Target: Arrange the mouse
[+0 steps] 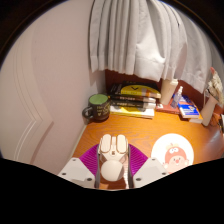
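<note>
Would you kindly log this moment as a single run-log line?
gripper: fingers around white mouse, grip not confirmed | mouse on wooden desk | beyond: green mug, book stack | phase: arranging mouse
</note>
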The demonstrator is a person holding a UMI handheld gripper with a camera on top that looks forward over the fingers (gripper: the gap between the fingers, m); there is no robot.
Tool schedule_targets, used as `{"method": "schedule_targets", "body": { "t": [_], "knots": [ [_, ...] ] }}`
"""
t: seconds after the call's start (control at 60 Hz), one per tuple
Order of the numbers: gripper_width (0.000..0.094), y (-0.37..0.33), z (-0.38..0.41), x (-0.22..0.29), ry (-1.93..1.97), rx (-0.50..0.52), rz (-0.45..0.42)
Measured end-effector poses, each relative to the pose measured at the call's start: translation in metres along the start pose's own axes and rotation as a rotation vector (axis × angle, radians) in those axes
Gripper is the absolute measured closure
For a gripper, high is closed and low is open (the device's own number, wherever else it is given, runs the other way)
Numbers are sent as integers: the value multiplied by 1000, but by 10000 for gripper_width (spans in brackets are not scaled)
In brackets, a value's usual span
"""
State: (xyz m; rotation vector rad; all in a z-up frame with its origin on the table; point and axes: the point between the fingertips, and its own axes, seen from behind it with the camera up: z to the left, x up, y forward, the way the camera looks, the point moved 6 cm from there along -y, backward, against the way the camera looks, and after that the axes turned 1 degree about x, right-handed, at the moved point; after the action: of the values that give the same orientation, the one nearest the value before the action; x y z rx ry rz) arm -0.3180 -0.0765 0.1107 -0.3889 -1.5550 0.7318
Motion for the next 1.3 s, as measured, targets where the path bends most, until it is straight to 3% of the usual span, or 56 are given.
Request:
{"method": "schedule_targets", "body": {
  "t": [0.15, 0.35, 0.45, 0.733, 0.883, 1.15, 1.2, 1.267, 1.3],
  "knots": [
    [552, -58, -72, 65, -19, -60, -131],
    [551, -90, -188, 84, 2, -143, -184],
    [551, -67, -226, 58, 58, -149, -150],
    [554, 24, -261, -44, 46, -88, 94],
    [552, 42, -255, -63, 64, -60, 105],
    [374, 44, -253, -66, 58, -56, 91],
    [292, 43, -252, -66, 51, -51, 103],
    [75, 39, -255, -64, 32, -77, 123],
    [68, 36, -253, -61, 25, -75, 126]
  ]
}}
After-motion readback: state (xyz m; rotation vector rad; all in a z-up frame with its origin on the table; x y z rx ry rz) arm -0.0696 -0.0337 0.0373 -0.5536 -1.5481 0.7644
